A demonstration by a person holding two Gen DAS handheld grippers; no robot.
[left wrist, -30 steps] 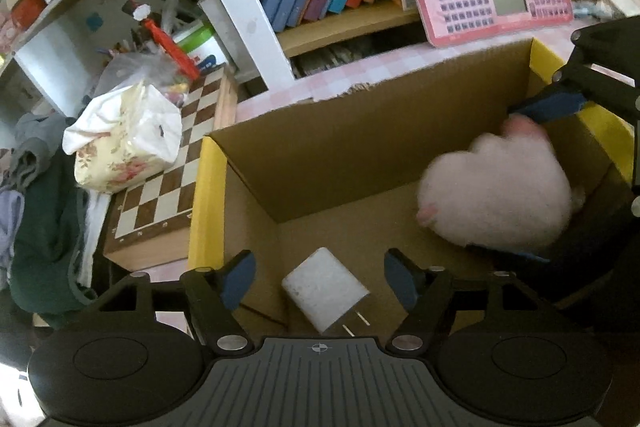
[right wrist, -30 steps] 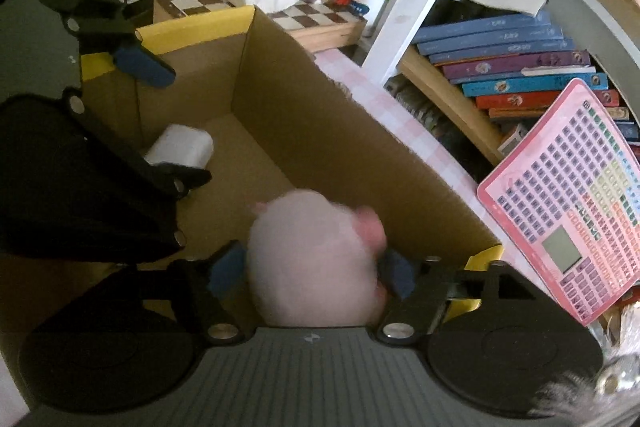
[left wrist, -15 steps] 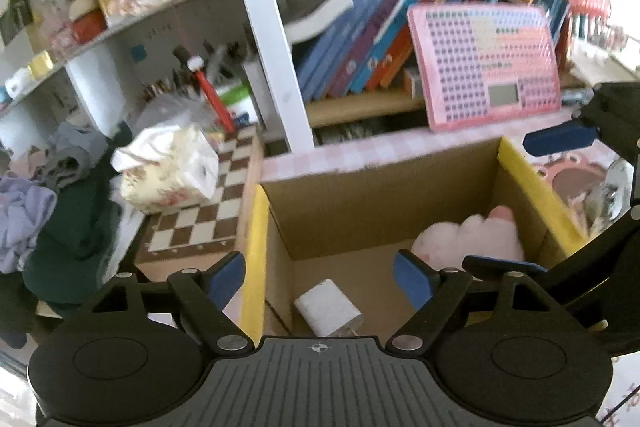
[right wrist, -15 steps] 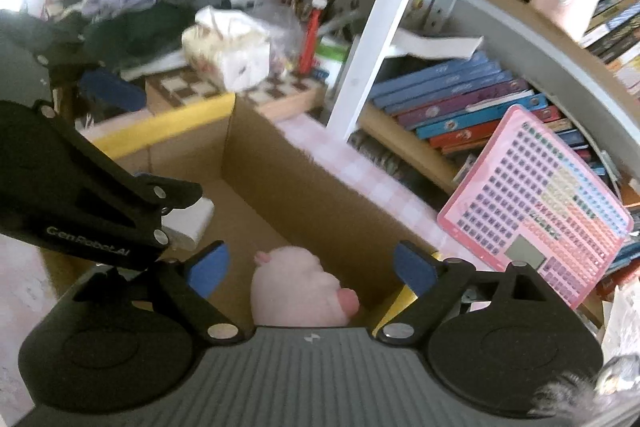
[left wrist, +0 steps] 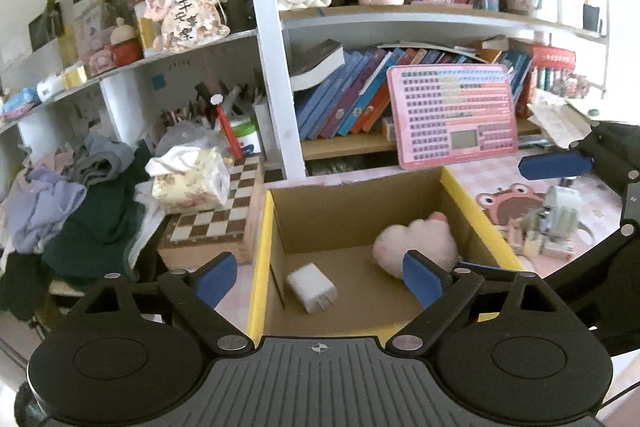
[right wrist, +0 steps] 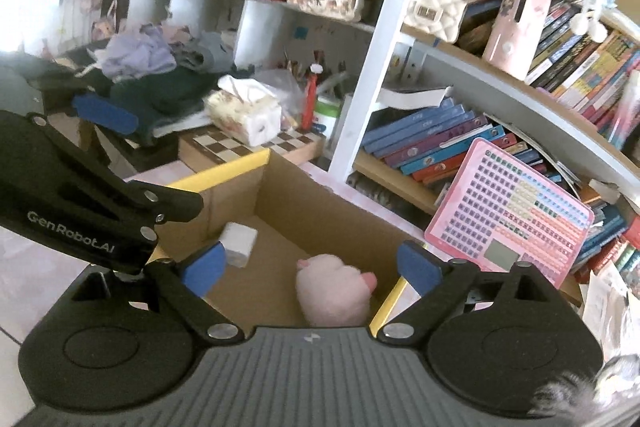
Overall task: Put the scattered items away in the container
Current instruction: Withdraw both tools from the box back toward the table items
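Note:
A cardboard box with yellow-taped rims (left wrist: 264,247) (right wrist: 224,173) stands below both grippers. Inside lie a white charger plug (left wrist: 312,287) (right wrist: 239,243) and a pink plush toy (left wrist: 416,247) (right wrist: 334,293). My left gripper (left wrist: 318,281) hangs above the box's near edge, its jaws still opening, nothing between them. My right gripper (right wrist: 310,269) is raised over the box's right side, jaws also still opening, apart from the plush lying below. The right gripper's blue finger (left wrist: 554,165) shows at the right of the left wrist view.
A chessboard box (left wrist: 216,215) with a tissue pack (left wrist: 192,183) sits left of the carton, beside a heap of clothes (left wrist: 68,211). A pink keyboard toy (left wrist: 456,115) leans on the bookshelf behind. Small toys (left wrist: 548,223) and a frog picture (left wrist: 504,203) lie on the pink checked table at right.
Both grippers have risen and pulled back out of the box, jaws widening. The right gripper let go of the pink plush, which now lies in the box; the charger lies where it was.

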